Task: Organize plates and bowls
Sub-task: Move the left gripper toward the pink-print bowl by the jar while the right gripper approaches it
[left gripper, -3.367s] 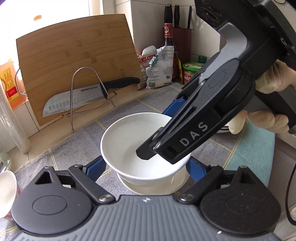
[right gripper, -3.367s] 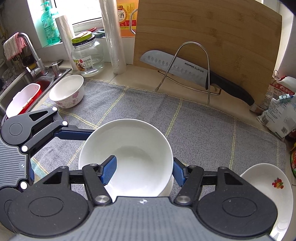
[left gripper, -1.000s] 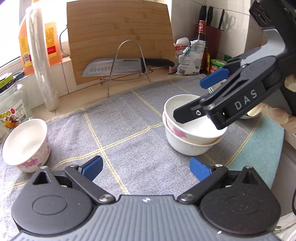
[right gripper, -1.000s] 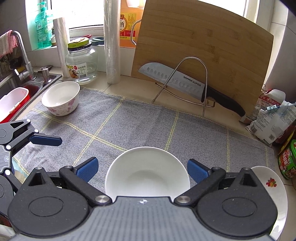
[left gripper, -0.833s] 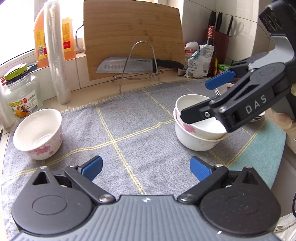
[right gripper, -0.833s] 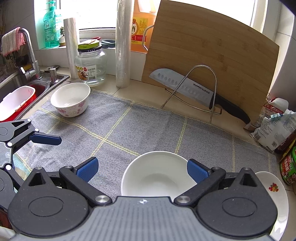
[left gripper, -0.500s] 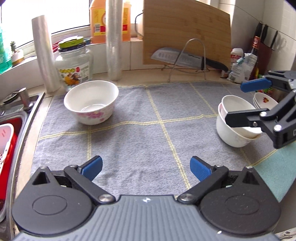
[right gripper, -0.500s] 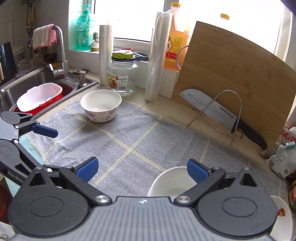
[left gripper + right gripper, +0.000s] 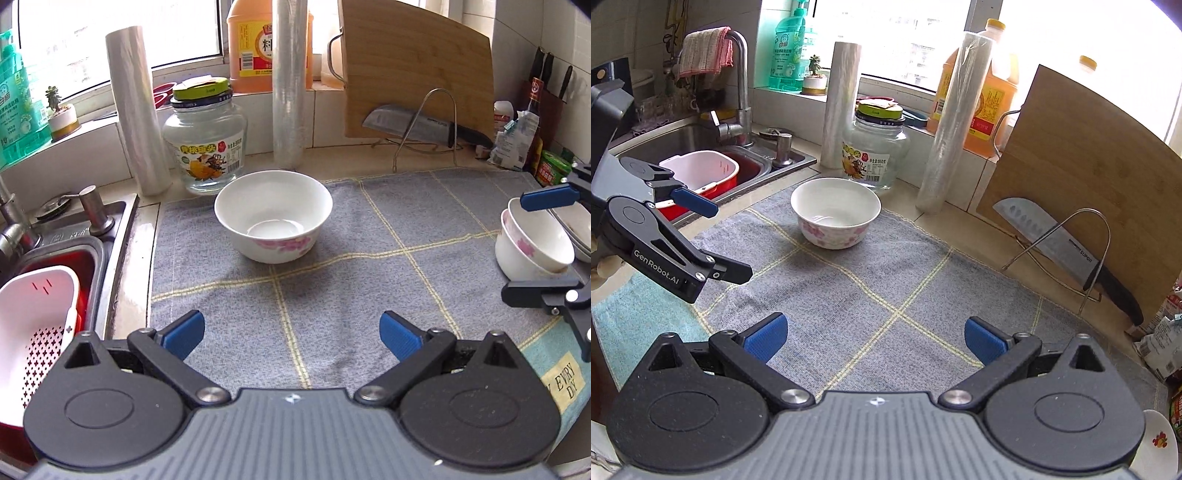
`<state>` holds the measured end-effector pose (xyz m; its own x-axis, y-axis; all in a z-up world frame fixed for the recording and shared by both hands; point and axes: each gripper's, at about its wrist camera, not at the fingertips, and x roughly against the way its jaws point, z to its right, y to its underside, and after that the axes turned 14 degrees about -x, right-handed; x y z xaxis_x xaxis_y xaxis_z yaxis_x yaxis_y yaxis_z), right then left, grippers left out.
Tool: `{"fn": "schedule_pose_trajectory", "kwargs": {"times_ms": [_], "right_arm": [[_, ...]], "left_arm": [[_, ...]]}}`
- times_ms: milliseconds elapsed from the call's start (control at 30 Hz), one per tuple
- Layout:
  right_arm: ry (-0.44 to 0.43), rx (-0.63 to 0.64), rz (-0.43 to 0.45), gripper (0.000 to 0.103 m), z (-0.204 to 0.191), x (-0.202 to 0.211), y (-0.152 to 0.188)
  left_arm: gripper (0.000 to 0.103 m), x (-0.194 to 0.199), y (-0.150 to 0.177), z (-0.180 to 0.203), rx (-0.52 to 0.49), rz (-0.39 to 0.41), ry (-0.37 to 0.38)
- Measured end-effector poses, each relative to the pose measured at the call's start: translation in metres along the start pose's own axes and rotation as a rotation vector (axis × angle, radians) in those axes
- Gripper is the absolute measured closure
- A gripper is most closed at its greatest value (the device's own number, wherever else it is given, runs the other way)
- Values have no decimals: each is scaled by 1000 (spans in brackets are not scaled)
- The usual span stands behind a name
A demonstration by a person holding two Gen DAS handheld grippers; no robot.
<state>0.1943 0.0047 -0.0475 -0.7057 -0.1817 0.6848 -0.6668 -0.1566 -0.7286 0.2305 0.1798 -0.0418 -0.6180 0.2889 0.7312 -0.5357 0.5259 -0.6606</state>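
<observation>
Both grippers, left gripper (image 9: 291,332) and right gripper (image 9: 873,338), wide open, empty; bowl (image 9: 273,216) well ahead.

A white bowl with pink flowers (image 9: 273,218) is seen upright on the gray cloth, near the middle of the left wrist picture, a little above center. Two more flowered bowls (image 9: 532,247) are stacked, one inside the other, at the right edge. White plates (image 9: 578,230) are seen just behind them.
</observation>
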Motion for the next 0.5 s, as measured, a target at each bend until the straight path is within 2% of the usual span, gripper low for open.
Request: {"fn": "schedule_pose_trajectory", "kwargs": {"times_ms": [200, 367, 500], "right_arm": [[54, -47, -85, 0, -39, -47, -4], [100, -94, -148, 0, -59, -78, -5], [123, -96, -165, 0, -67, -91, -8]], "left_arm": [[3, -16, 3, -47, -74, 11, 135], [3, -26, -3, -75, -129, 30, 192], [3, -40, -10, -86, -158, 24, 228]]}}
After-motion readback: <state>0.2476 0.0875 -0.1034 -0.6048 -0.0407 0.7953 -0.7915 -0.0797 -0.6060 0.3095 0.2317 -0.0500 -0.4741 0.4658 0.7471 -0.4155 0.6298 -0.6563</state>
